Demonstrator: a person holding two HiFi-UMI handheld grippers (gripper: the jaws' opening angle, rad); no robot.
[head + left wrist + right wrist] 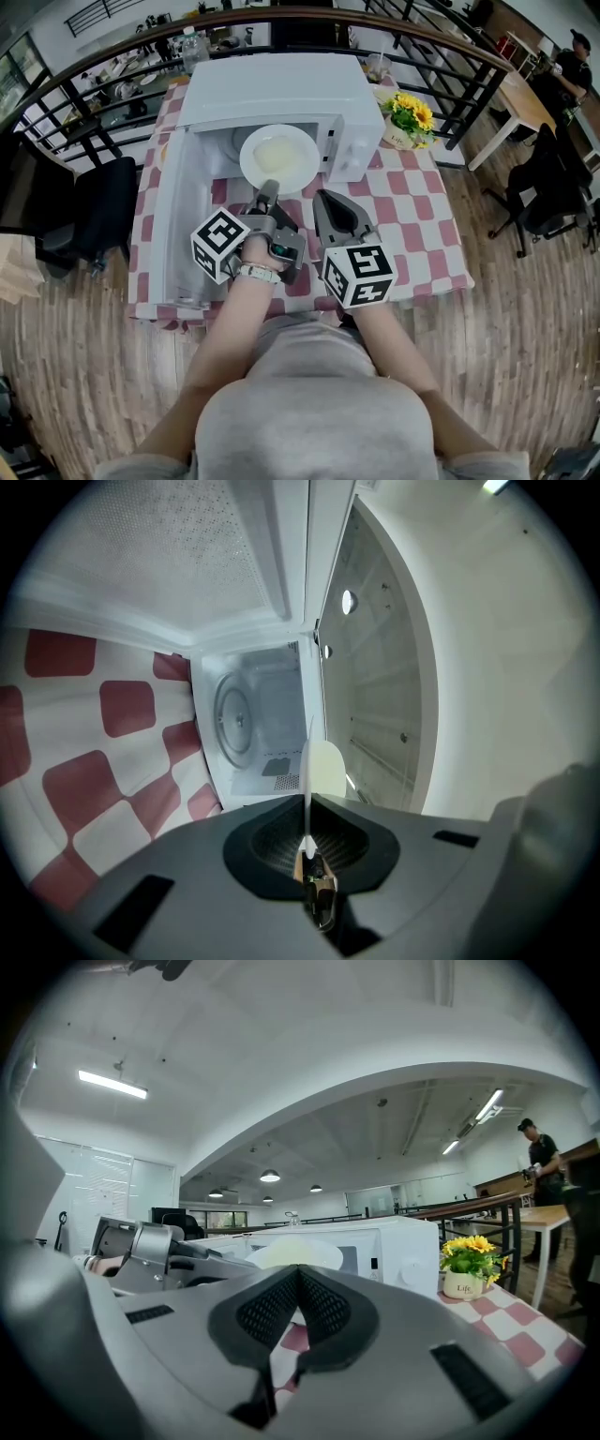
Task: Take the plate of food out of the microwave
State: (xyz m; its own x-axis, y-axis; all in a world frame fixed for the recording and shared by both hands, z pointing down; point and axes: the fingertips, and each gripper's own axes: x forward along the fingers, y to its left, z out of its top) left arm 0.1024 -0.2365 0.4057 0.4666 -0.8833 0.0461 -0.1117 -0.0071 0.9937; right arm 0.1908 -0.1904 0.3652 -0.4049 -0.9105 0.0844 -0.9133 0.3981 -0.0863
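One plate of pale food hangs at the mouth of the open microwave, pinched by its near rim in the closed jaws of the left gripper. Behind it the round turntable sits bare (the left gripper view looks straight into the cavity), so the lift-off appears done. The right gripper hovers just beside, jaws together on nothing, over the checked desk. What seems left: drawing the plate fully clear of the opening, past the door swung wide at the left, and setting it down, level enough to keep the food aboard.
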